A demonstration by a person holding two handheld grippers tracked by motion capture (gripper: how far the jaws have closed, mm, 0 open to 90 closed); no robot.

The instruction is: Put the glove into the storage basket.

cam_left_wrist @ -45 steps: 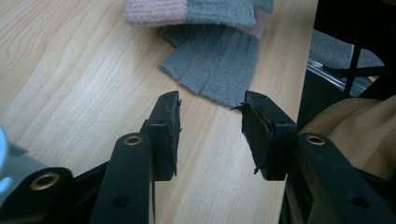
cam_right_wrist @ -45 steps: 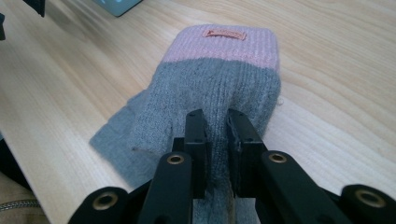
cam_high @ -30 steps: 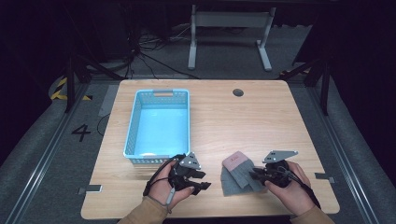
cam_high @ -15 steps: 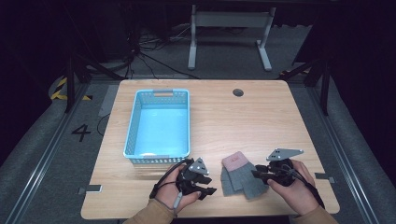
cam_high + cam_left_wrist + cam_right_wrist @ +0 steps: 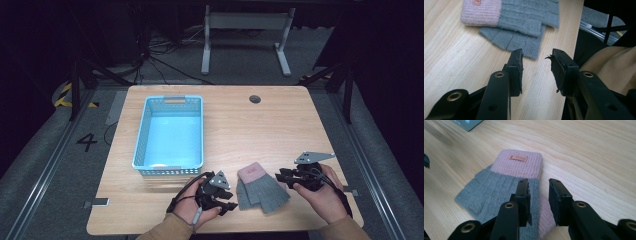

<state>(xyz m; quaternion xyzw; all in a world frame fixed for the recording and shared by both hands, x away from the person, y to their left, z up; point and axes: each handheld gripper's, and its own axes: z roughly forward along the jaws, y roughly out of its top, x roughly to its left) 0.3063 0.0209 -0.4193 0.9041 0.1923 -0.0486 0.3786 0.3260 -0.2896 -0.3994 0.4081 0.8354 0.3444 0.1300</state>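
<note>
We record a light wooden desk (image 5: 280, 130) with a round cable port (image 5: 255, 99), grey carpeted floor (image 5: 45, 165) marked with a "4" (image 5: 86, 142), black cables (image 5: 160, 60), a grey metal stand (image 5: 245, 35), and dark surroundings.

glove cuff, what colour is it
Pink, on the grey knitted glove's ribbed cuff, with a small orange-brown label; the right gripper view shows it best.
</note>
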